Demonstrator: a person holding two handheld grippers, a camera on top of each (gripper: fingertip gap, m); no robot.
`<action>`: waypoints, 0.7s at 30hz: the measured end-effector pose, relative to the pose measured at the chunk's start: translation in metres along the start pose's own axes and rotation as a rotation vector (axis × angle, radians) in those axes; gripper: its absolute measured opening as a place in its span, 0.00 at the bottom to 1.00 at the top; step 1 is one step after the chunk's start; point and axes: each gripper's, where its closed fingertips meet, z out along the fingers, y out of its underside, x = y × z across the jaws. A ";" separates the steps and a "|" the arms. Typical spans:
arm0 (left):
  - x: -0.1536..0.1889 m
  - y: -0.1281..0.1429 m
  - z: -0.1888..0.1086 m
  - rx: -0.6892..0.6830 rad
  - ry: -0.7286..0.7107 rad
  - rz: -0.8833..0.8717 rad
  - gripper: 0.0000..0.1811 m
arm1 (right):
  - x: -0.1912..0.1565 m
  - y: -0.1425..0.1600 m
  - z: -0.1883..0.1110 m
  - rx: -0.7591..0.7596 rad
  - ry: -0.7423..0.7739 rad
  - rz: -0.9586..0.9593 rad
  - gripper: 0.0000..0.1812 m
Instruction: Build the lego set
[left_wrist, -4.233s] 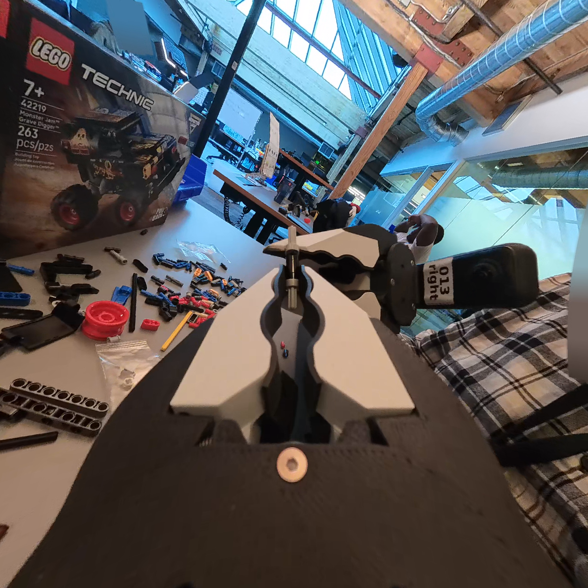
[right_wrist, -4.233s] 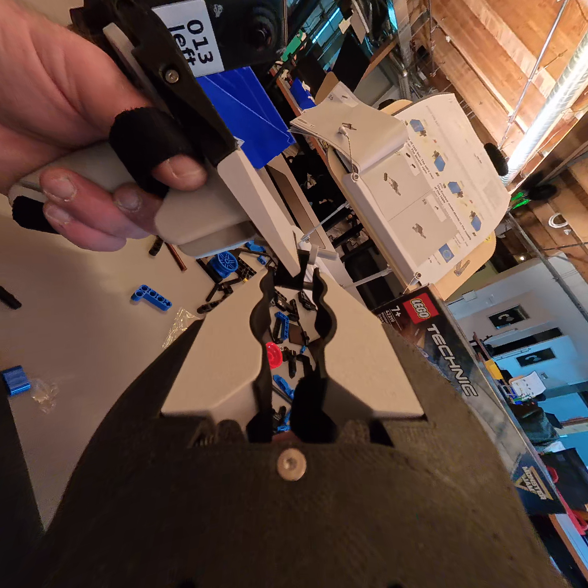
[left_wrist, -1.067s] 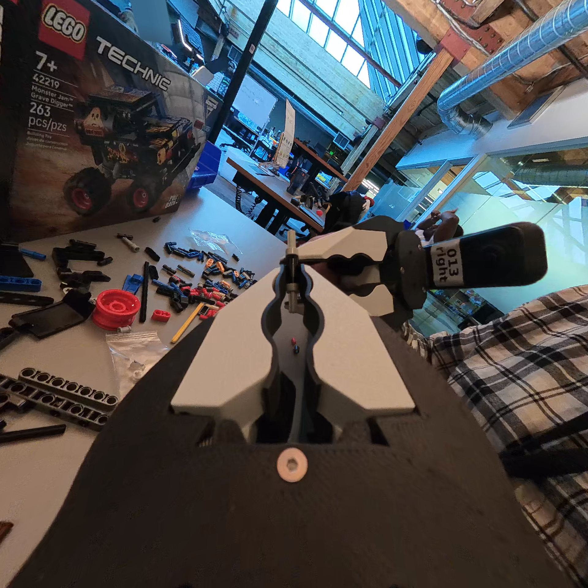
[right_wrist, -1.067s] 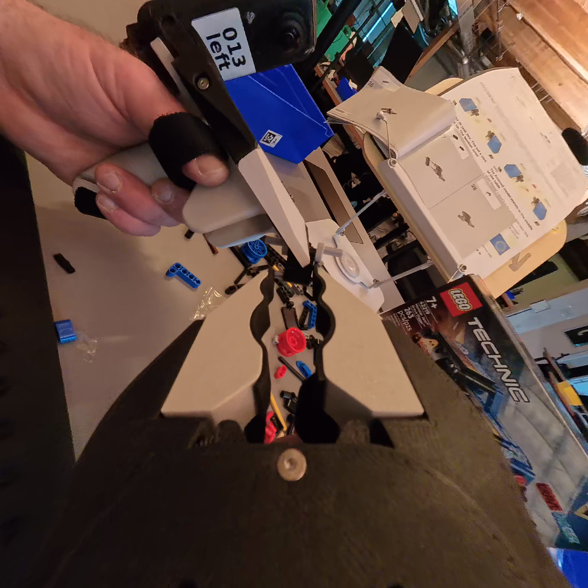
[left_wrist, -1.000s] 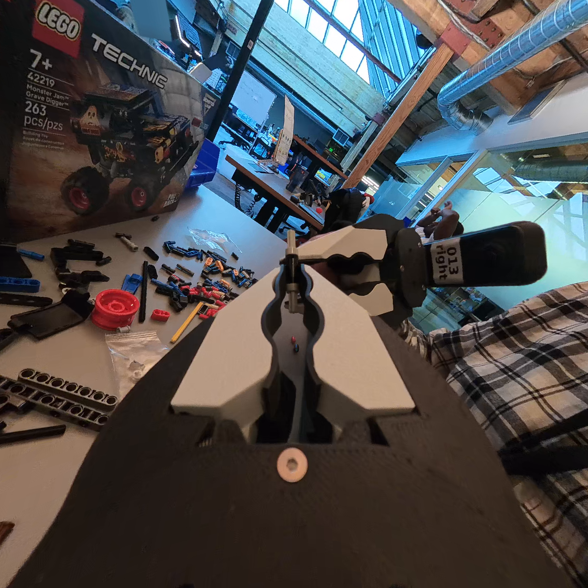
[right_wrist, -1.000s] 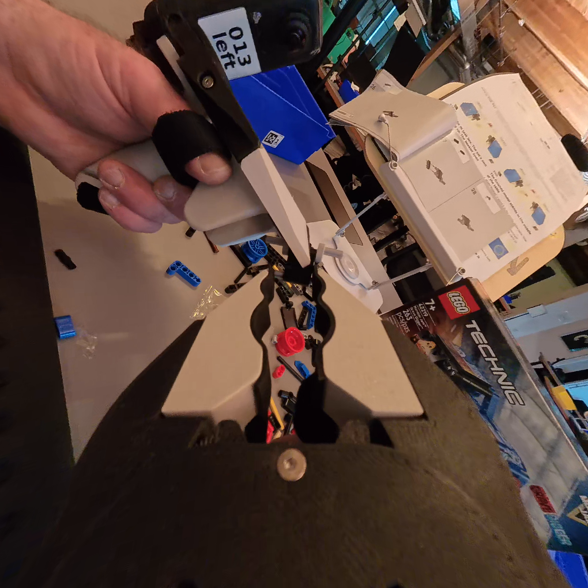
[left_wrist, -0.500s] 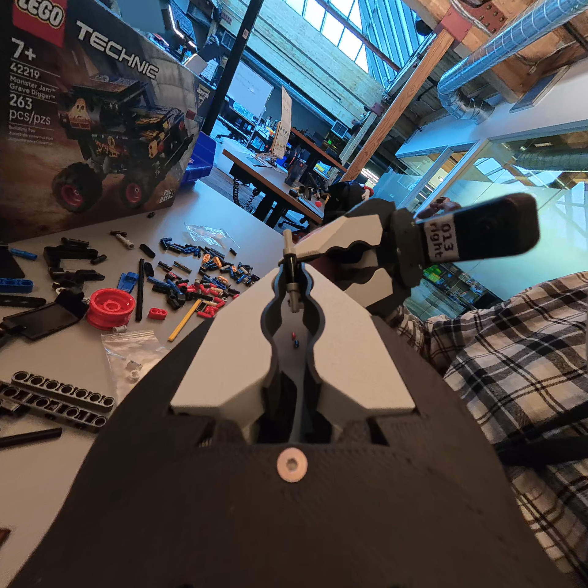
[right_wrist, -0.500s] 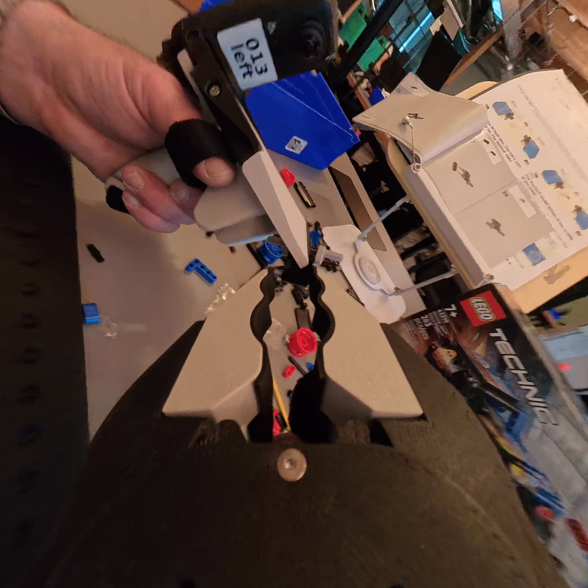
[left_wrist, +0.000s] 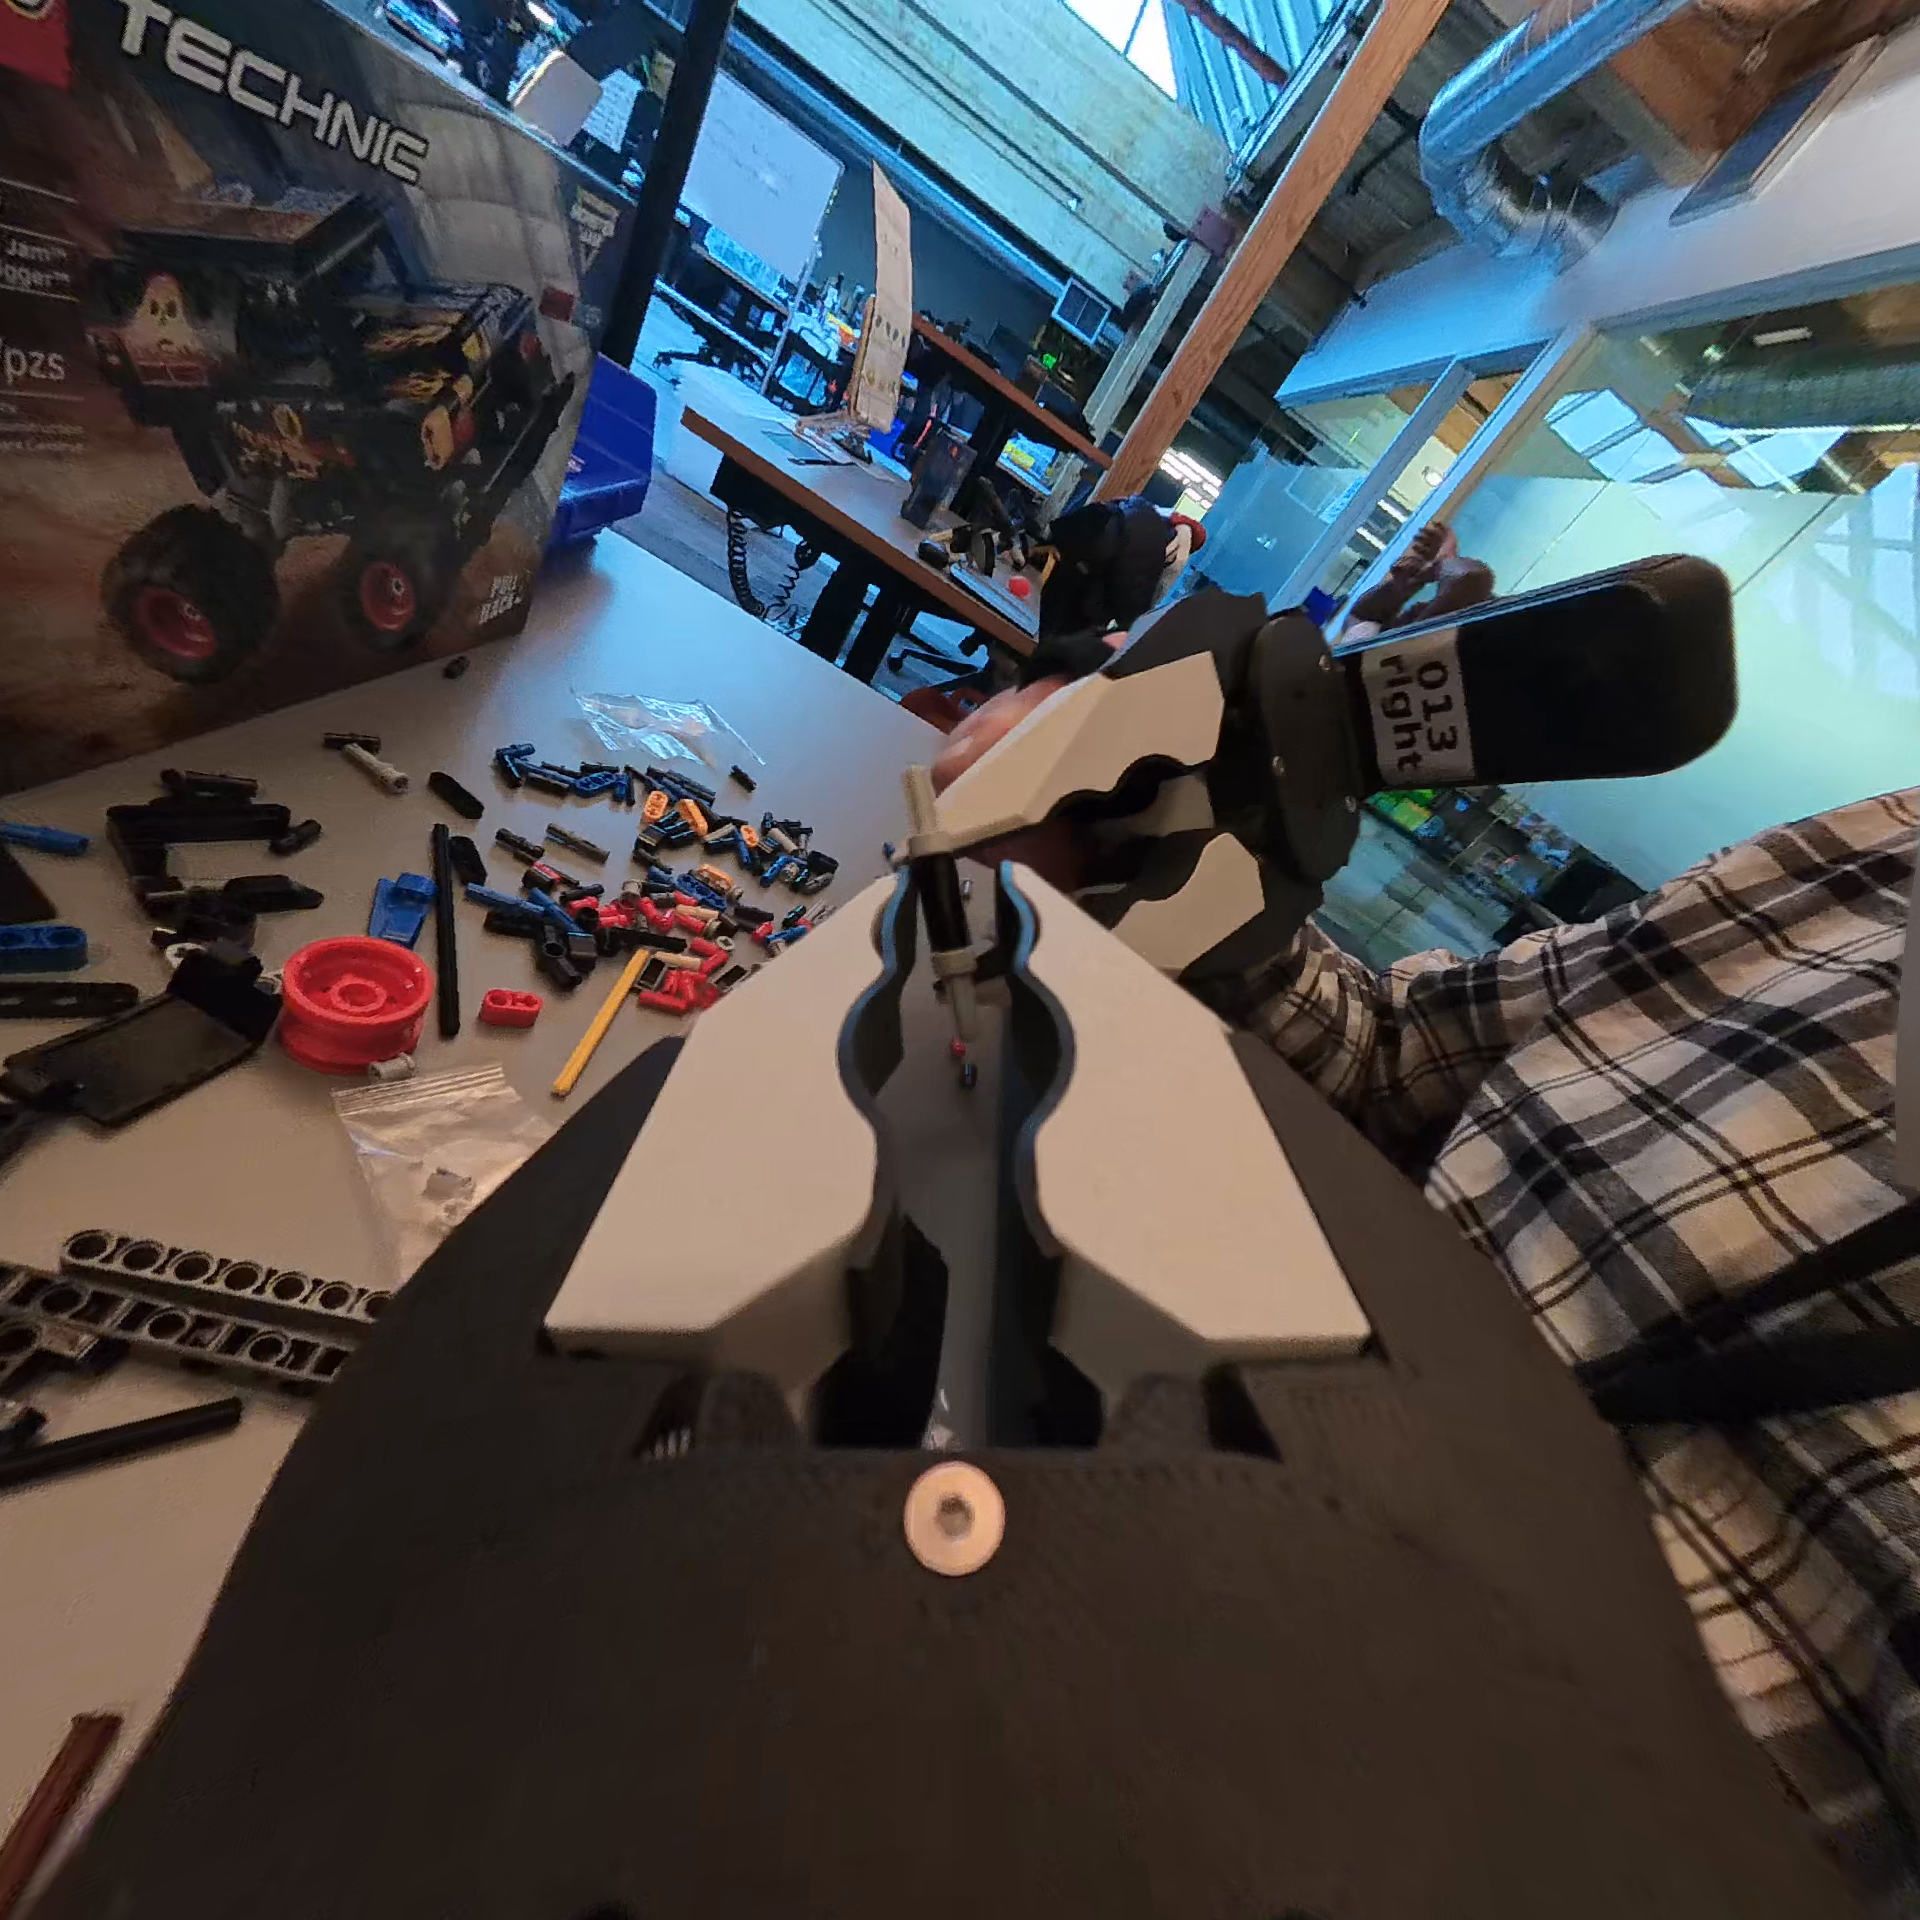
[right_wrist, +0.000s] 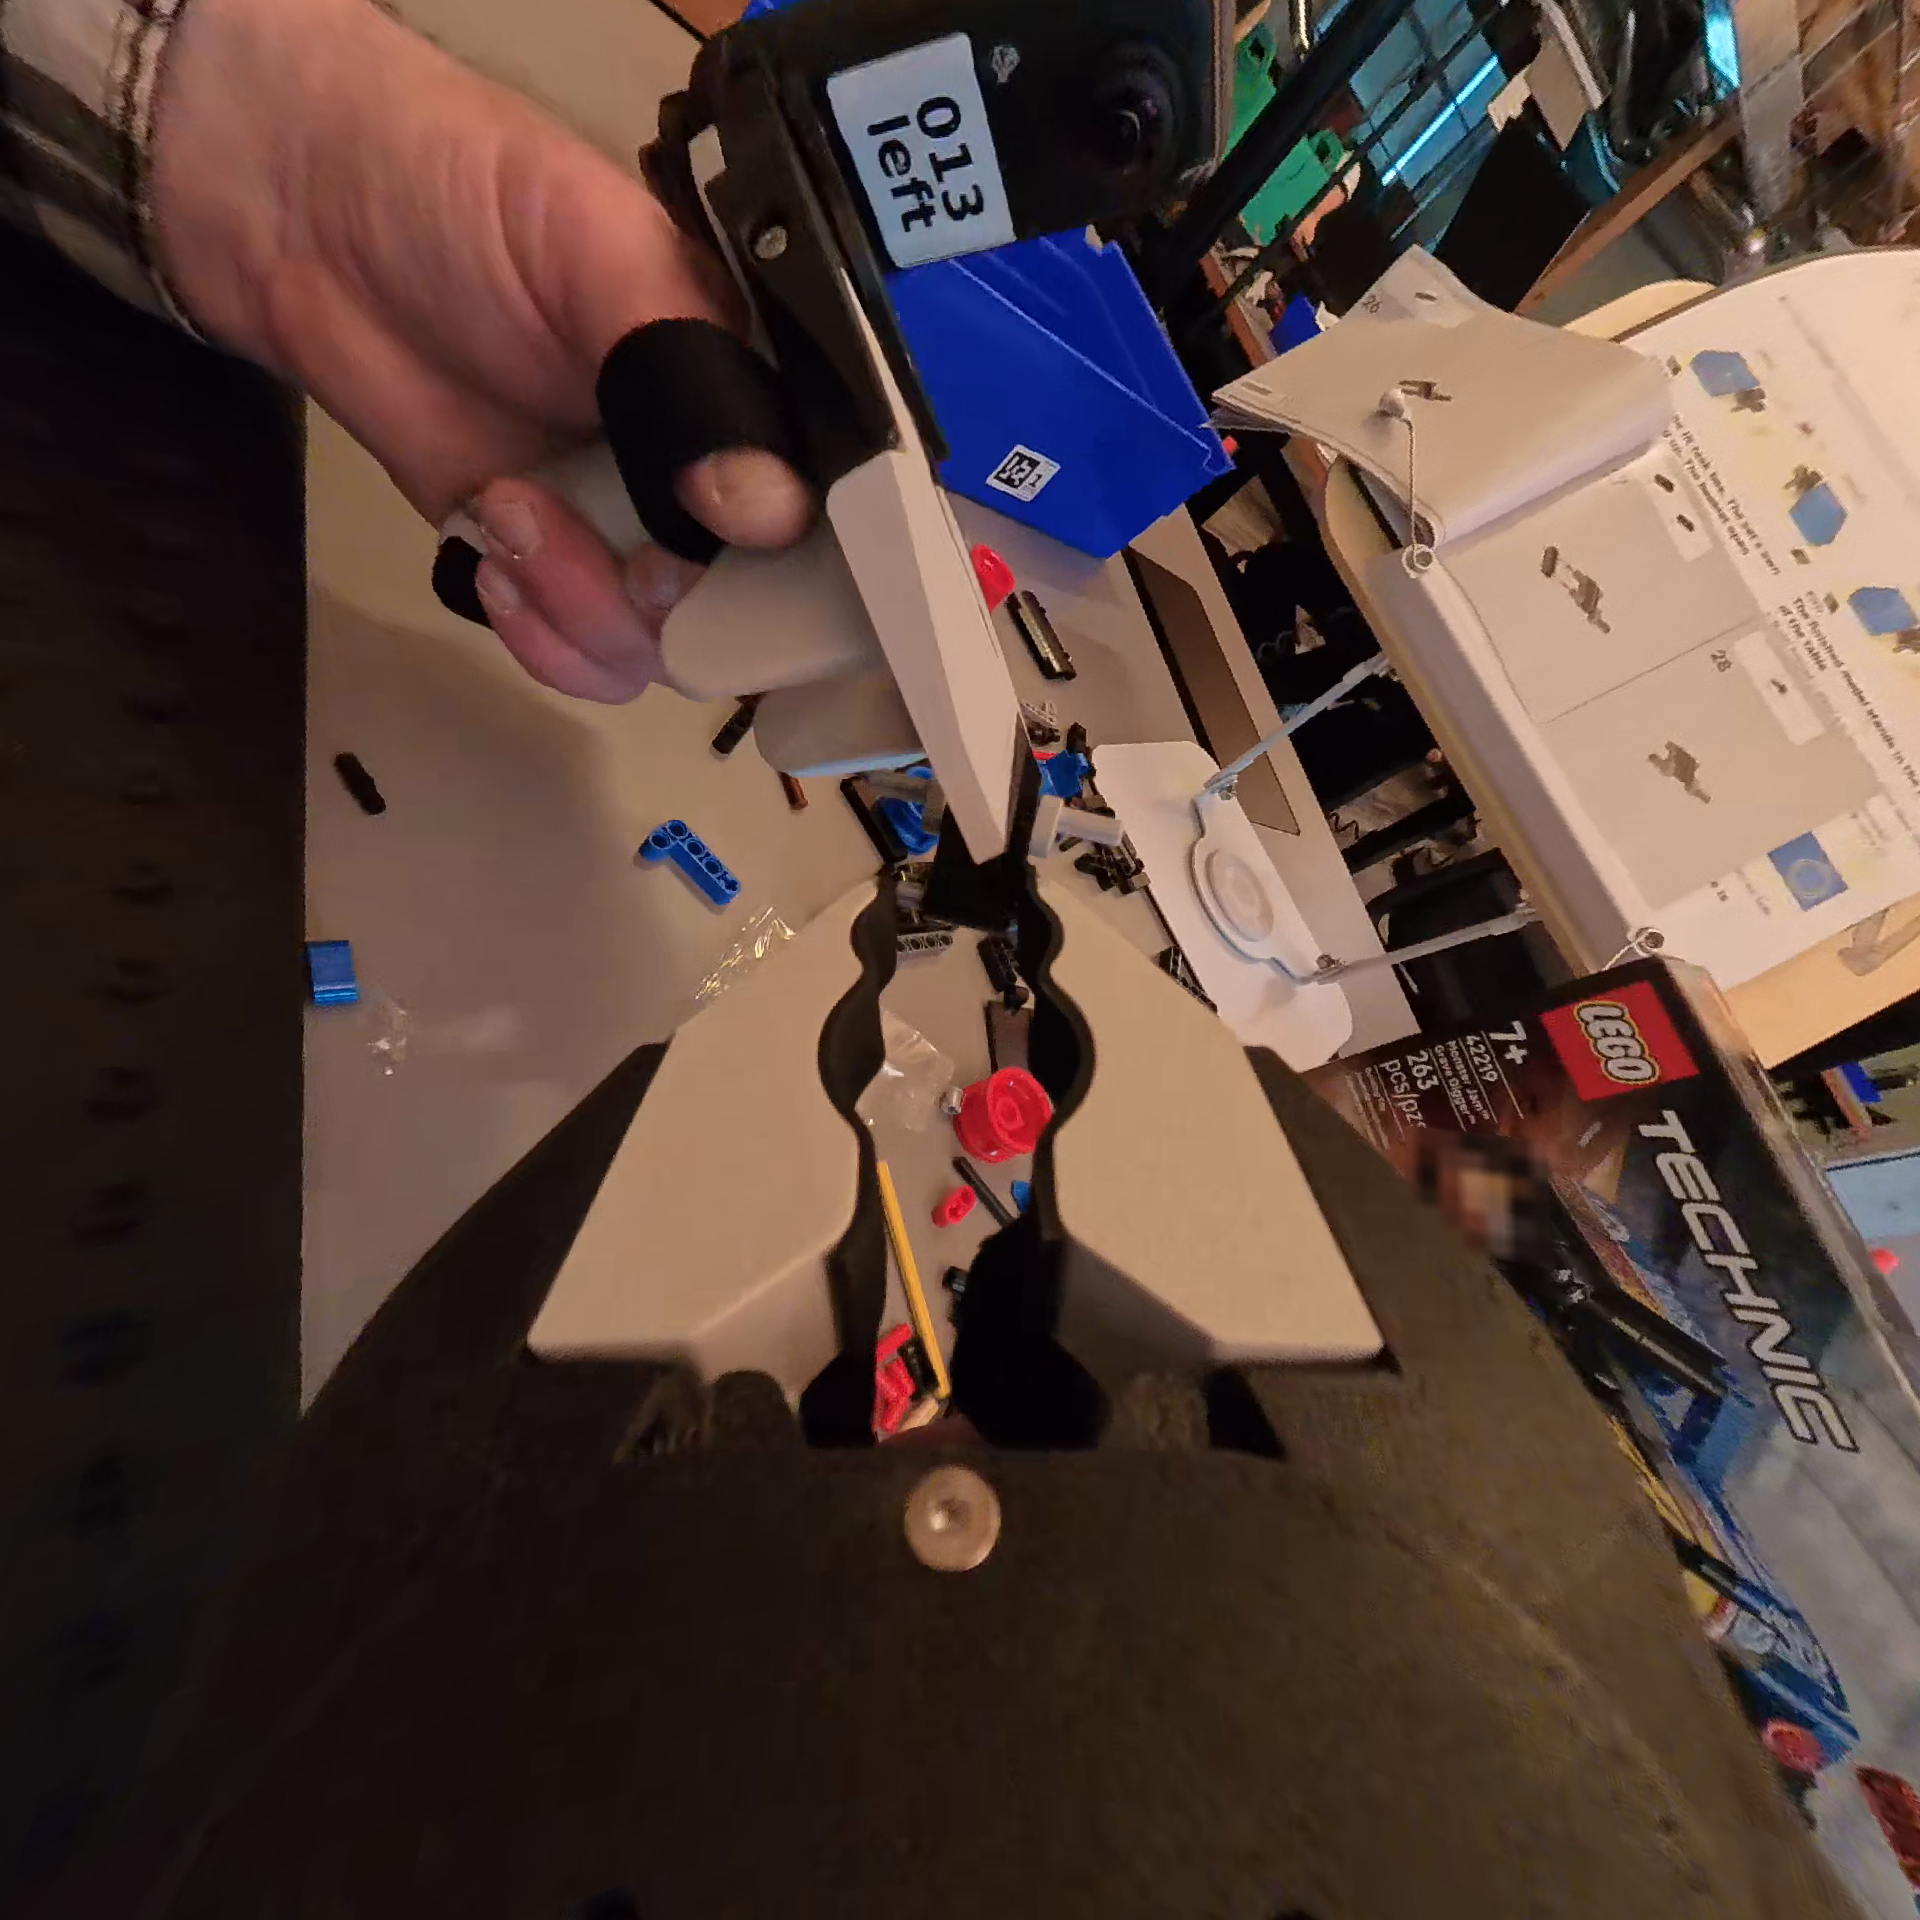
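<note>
In the left wrist view, the left gripper (left_wrist: 951, 883) is clamped on a thin black rod (left_wrist: 943, 909) with pale grey ends, held in the air above the table (left_wrist: 644, 644), and the right gripper (left_wrist: 935, 821) pinches the rod's top end. In the right wrist view, the right gripper (right_wrist: 961, 883) is closed on a small black piece (right_wrist: 961, 883) at the left gripper's (right_wrist: 1003, 821) tips. The rod looks light, stiff and slippery, so I would hold it mid-shaft.
</note>
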 end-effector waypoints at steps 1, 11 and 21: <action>-0.001 0.000 0.000 0.001 -0.007 -0.003 0.05 | 0.000 0.000 0.000 -0.001 0.005 -0.014 0.12; -0.011 -0.005 -0.002 0.076 -0.052 -0.055 0.03 | 0.011 0.001 0.006 -0.082 0.170 -0.084 0.17; -0.014 0.002 0.001 0.042 -0.078 -0.047 0.03 | 0.009 0.005 0.010 -0.134 0.196 -0.126 0.10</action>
